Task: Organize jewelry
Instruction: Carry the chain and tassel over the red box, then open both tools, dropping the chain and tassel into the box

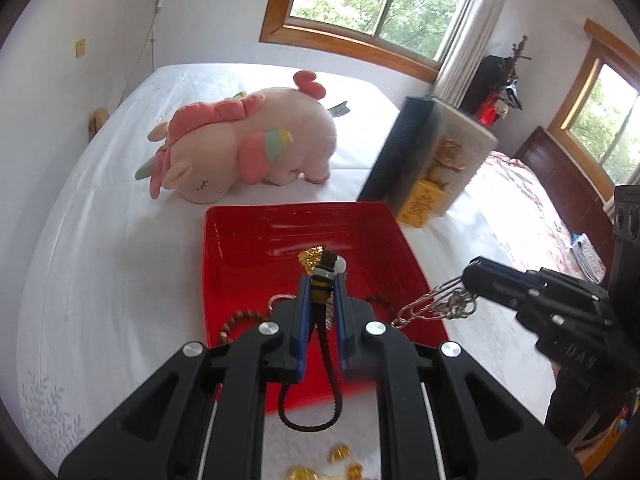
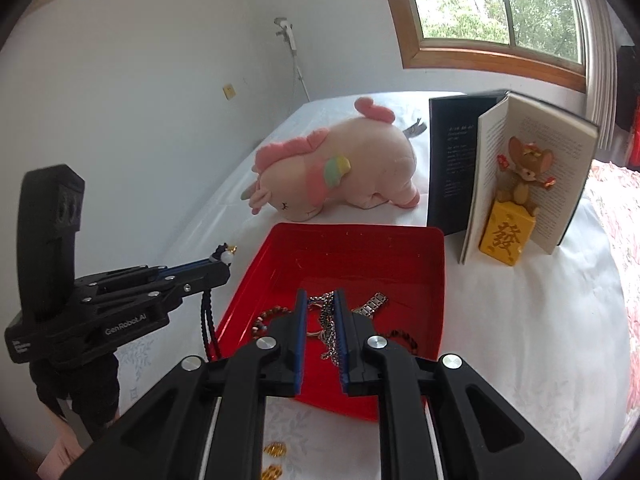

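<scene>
Jewelry is what both of my grippers are carrying over the shallow red plastic tray sitting on the white bedsheet. My left gripper is clamping a black braided cord charm between its blue-padded fingers; the charm's gold ornament and pale bead are sticking out past the tips, and its black loop is hanging down below the jaws over the tray's near edge. My right gripper is pinching a silver chain necklace between its fingers, with the chain dangling toward the tray floor. In the left wrist view that same chain is trailing from the right gripper's tips above the tray's right rim. Inside the tray I am seeing a reddish beaded bracelet, a flat silver link bracelet and a dark beaded bracelet. Small gold pieces are lying on the sheet just in front of the tray. Beyond the tray a pink plush unicorn is lying on its side, and an open book is standing upright with a brown mouse figurine on a yellow block in front of its pages.
</scene>
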`<move>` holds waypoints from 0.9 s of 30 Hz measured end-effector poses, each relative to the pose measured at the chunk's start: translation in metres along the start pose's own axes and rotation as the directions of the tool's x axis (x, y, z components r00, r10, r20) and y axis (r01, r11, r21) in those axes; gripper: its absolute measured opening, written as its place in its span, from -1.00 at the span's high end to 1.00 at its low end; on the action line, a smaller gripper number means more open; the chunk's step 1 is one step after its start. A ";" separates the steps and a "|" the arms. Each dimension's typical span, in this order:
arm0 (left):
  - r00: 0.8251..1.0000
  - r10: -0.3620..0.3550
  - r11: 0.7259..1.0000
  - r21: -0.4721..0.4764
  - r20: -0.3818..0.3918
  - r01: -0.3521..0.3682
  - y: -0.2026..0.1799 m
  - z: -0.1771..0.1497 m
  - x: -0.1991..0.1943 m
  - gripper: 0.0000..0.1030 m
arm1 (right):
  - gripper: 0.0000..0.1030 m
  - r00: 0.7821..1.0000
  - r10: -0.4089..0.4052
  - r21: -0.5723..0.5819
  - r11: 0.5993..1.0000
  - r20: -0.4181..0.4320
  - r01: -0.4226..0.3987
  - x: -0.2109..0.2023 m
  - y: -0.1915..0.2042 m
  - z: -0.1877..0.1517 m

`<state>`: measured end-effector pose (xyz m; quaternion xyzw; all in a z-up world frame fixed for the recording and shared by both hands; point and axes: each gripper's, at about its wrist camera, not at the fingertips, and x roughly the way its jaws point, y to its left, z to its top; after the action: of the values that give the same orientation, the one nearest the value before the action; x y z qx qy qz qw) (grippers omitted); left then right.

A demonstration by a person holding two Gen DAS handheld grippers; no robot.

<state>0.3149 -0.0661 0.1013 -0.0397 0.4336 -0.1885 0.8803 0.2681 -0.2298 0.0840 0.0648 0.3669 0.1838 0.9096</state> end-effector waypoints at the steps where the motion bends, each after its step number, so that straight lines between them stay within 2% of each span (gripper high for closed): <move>1: 1.000 0.010 1.000 -0.003 -0.016 -0.010 0.003 0.002 0.012 0.81 | 0.76 1.000 -0.009 0.005 1.000 -0.018 0.009 0.014 -0.003 0.001; 7: 0.995 0.061 0.998 -0.021 -0.085 -0.063 0.023 -0.001 0.065 0.81 | 0.76 0.995 -0.036 0.035 0.999 -0.097 0.039 0.072 -0.024 -0.004; 13: 0.985 0.094 0.994 -0.036 -0.145 -0.100 0.041 -0.010 0.108 0.81 | 0.75 0.987 -0.058 0.055 0.996 -0.152 0.067 0.105 -0.043 -0.016; 21: 0.975 0.098 0.993 -0.039 -0.201 -0.108 0.050 -0.019 0.135 0.81 | 0.75 0.978 -0.074 0.062 0.994 -0.198 0.087 0.126 -0.052 -0.023; 27: 0.972 0.096 0.994 -0.025 -0.213 -0.103 0.050 -0.024 0.138 0.75 | 0.74 0.975 -0.075 0.063 0.994 -0.208 0.090 0.126 -0.050 -0.025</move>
<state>0.3870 -0.0681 -0.0283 -0.0136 0.5293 -0.1394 0.8368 0.3483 -0.2287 -0.0280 0.0631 0.4678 0.1379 0.8707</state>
